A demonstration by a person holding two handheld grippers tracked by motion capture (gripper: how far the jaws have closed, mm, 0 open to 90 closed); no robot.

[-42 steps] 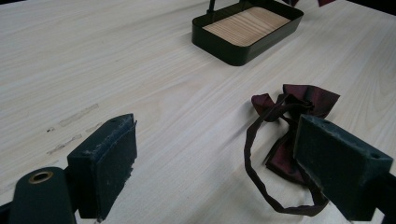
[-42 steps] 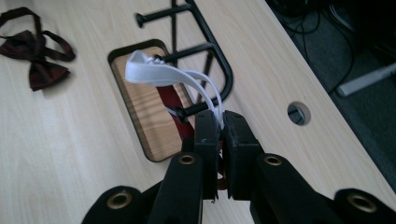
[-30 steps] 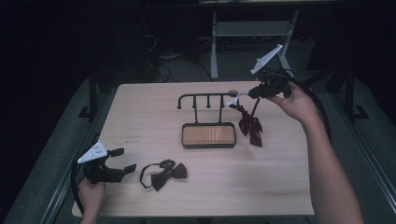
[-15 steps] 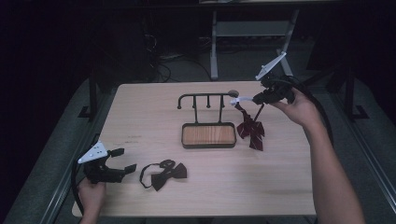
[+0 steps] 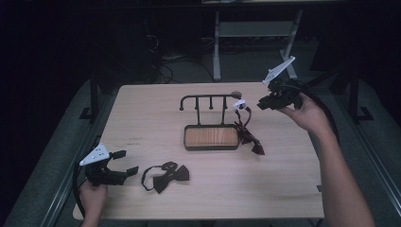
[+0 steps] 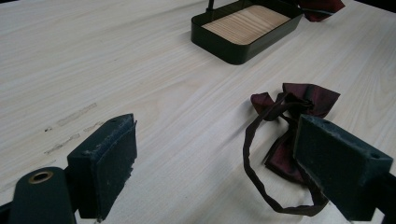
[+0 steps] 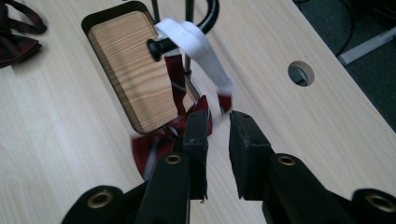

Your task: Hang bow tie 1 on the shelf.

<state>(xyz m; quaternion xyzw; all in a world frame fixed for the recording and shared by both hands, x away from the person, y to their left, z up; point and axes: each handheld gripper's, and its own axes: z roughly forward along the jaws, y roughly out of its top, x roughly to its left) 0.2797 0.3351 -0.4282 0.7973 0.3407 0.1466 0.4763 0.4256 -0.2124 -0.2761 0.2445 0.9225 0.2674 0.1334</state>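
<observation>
A black hook rack (image 5: 208, 98) rises from a wood-floored tray (image 5: 211, 137) at mid-table. A dark red tie (image 5: 246, 135) hangs by its white band (image 5: 240, 104) from the rack's right end peg (image 7: 159, 46). My right gripper (image 5: 260, 105) hovers just right of that band (image 7: 196, 42). Its jaws have just been opening, and now the gripper (image 7: 218, 126) is open by a narrow gap with nothing between the jaws. At the front left my left gripper (image 5: 125, 162) rests open and wide (image 6: 219, 163). A dark red bow tie (image 5: 166, 173) lies just past it, its strap (image 6: 261, 154) by one jaw.
The tray (image 6: 219, 44) lies beyond the bow tie (image 6: 299, 100) in the left gripper view. A round cable hole (image 7: 300, 73) pierces the tabletop behind the rack. Dark floor and a metal stand (image 5: 217, 42) lie beyond the table's far edge.
My right gripper has let go of the white band and drawn back a little to the right. The tie now hangs from the rack's end peg. The left gripper has not moved.
</observation>
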